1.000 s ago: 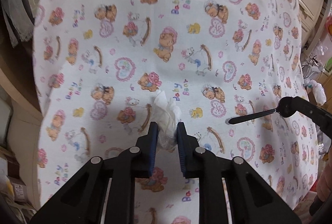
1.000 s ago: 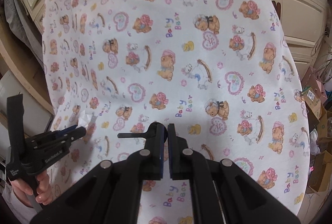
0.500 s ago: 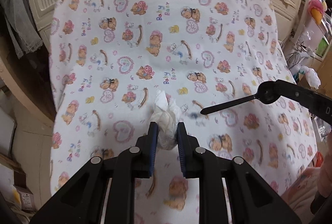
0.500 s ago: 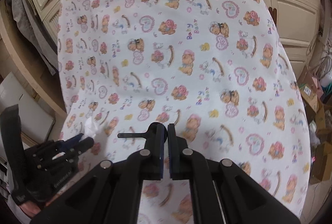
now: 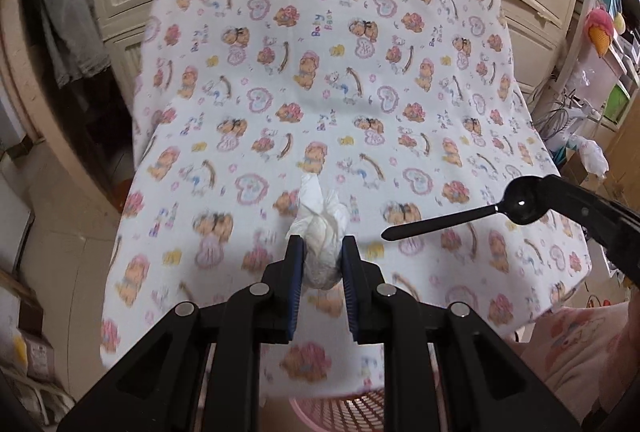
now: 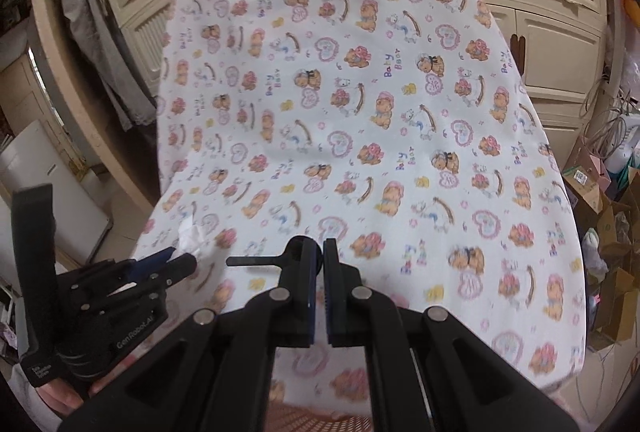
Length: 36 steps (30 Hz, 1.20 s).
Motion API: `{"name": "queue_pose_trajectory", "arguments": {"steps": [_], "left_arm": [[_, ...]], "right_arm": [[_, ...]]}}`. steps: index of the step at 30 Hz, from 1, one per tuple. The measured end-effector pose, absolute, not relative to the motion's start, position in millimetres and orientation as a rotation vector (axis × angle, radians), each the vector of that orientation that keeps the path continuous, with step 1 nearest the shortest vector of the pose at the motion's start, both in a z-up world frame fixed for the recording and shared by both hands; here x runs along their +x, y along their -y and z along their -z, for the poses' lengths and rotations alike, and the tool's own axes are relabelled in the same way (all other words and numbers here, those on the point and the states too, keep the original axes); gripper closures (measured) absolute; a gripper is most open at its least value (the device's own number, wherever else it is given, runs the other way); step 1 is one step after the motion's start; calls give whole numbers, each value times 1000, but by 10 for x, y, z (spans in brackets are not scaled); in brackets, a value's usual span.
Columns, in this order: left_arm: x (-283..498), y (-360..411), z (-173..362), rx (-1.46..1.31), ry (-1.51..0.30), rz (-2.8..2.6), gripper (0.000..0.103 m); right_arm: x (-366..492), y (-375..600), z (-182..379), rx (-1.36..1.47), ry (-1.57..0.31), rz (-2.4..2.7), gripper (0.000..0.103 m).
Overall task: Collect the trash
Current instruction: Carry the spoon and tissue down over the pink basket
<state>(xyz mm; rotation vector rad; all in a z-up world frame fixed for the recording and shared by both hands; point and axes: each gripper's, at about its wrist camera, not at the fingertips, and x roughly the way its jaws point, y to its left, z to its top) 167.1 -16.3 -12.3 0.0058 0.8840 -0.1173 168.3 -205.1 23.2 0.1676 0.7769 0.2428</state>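
Both claws had drawn back toward the near edge of the bed (image 5: 248,44), above the pink basket (image 5: 340,408). My left claw (image 5: 322,256) pinched the crumpled tissue (image 5: 320,228); my right claw (image 6: 319,252) gripped a black spoon (image 5: 480,214), both ready for dropping.

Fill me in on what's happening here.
A person holds a gripper in each hand over a table draped in a bear-print cloth. The left gripper is clamped on a crumpled white tissue; the right gripper pinches a black plastic spoon. A pink mesh basket sits below.
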Motion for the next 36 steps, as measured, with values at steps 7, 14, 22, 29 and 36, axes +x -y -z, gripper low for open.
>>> {"name": "queue_pose_trajectory", "arguments": {"steps": [7, 14, 22, 29, 36], "left_arm": [[1354, 149, -91, -31, -895, 119, 85], [978, 187, -256, -17, -871, 88, 85], [766, 265, 32, 13, -922, 119, 86], [813, 205, 284, -41, -1029, 175, 85], [882, 280, 816, 9, -1245, 240, 85]], "right_arm": [[1309, 1983, -353, 149, -760, -245, 100], [1019, 2023, -438, 171, -809, -168, 100], [531, 1880, -257, 103, -834, -183, 100], [539, 1846, 38, 76, -913, -188, 100], [653, 1854, 522, 50, -1046, -153, 100]]}}
